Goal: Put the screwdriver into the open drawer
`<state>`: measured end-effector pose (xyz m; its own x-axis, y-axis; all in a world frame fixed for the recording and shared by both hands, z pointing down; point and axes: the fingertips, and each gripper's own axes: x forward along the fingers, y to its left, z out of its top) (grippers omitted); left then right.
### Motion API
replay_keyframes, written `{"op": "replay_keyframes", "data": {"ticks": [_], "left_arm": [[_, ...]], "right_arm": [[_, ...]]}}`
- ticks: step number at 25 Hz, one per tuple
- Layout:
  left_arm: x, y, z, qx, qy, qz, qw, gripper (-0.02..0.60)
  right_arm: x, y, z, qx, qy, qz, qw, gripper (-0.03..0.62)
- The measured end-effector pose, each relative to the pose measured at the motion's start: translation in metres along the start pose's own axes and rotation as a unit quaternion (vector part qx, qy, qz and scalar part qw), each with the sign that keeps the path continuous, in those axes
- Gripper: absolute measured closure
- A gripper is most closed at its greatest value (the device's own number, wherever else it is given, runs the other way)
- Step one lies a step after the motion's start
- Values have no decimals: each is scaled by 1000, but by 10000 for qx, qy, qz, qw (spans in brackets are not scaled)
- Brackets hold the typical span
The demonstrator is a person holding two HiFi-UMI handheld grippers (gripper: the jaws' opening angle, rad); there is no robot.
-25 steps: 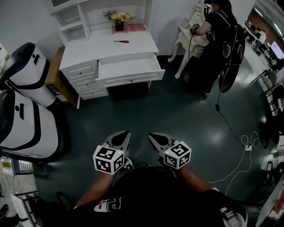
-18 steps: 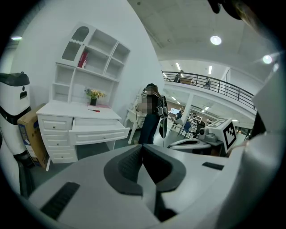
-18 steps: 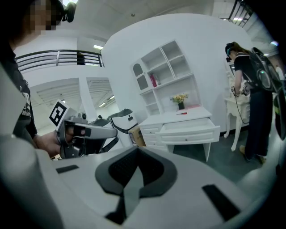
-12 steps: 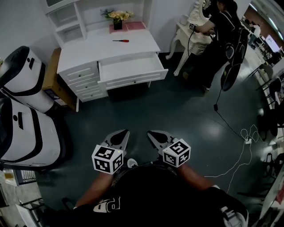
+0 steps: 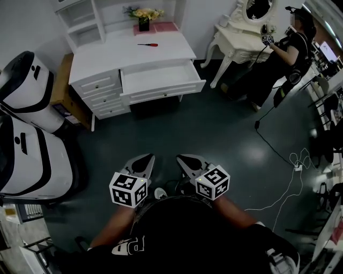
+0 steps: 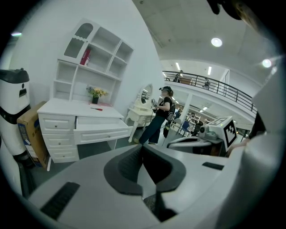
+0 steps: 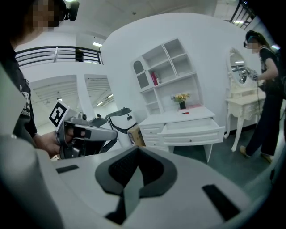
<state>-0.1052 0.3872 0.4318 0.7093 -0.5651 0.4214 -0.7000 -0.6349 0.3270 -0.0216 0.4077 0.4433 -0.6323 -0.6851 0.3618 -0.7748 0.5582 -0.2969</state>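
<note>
Standing well away from the white desk (image 5: 107, 53), across the dark floor (image 5: 214, 134); holding the left gripper (image 5: 143, 159) and the right gripper (image 5: 184, 160) low, side by side, both pointing toward the desk; jaws of each shut tight with nothing between; red screwdriver (image 5: 147, 45) lying flat on the desk top, behind the open drawer (image 5: 163, 92), near the pot of flowers (image 5: 143, 18)

White desk (image 5: 123, 53), red-handled screwdriver (image 5: 148, 45), dark teal floor (image 5: 187, 128), yellow flowers (image 5: 146, 13)
</note>
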Motion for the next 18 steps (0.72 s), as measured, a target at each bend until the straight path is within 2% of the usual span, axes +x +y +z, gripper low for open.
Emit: {"op": "replay_keyframes", "data": {"ticks": [11, 18], "left_arm": [[9, 1, -9, -74, 46, 109, 9999, 566], [22, 9, -2, -78, 99, 205, 9997, 566]], "right_arm": [[3, -10, -3, 58, -15, 53, 10000, 585], [12, -23, 5, 81, -50, 117, 9999, 585]]}}
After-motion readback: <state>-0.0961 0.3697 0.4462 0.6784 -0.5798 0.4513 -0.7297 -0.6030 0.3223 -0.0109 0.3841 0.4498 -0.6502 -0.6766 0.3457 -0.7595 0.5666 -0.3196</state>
